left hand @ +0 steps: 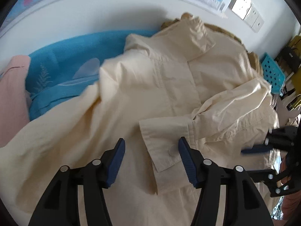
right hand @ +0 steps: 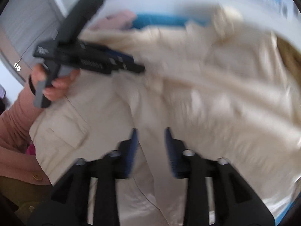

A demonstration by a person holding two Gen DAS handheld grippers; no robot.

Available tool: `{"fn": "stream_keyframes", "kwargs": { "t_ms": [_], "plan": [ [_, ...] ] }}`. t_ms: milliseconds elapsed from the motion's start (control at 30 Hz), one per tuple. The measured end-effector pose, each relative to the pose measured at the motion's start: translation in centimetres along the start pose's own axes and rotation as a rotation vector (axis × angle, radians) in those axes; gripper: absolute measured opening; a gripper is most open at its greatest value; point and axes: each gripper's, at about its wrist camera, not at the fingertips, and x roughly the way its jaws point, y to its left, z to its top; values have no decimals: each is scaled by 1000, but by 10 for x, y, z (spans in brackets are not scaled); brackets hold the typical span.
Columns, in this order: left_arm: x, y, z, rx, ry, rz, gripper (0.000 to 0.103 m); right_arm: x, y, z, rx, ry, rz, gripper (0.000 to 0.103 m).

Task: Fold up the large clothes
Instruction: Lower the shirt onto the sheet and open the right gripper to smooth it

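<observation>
The left gripper [left hand: 151, 146] hangs over the cream coat [left hand: 131, 101] with its blue-padded jaws spread and nothing pinched between them; the buttoned cuff [left hand: 165, 143] of one sleeve lies flat just below and between the pads, not touched as far as can be seen. The right gripper [right hand: 150, 137] is also spread, its jaws standing apart above a crease in the coat's lower front with no cloth caught in them; that view is heavily blurred. The coat is a long, pale, slightly shiny garment with a stand-up collar [left hand: 197, 35], a wide front placket and a flapped pocket [right hand: 62, 131]. It lies face up and rumpled across a bed, one sleeve [left hand: 235, 111] folded over its chest. Under it shows a bright blue blanket [left hand: 62, 71] with a pale leaf pattern, and a pink cloth [left hand: 13, 86] sits at the far left. A hand [right hand: 56, 86] in a peach sleeve [right hand: 13, 124] grips the handle of the left tool. A turquoise basket [left hand: 272, 75] stands beyond the coat, near the white wall [left hand: 94, 15]
</observation>
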Motion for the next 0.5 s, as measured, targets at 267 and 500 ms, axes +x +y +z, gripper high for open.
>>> {"fn": "stream_keyframes", "kwargs": {
  "t_ms": [267,500],
  "plan": [
    [-67,22,-39,1,-125,6,65,41,-6,51,57,-35,-22,37],
    [-136,56,-91,-21,-249,168,70,76,-31,47,175,19,-4,34]
  ]
}}
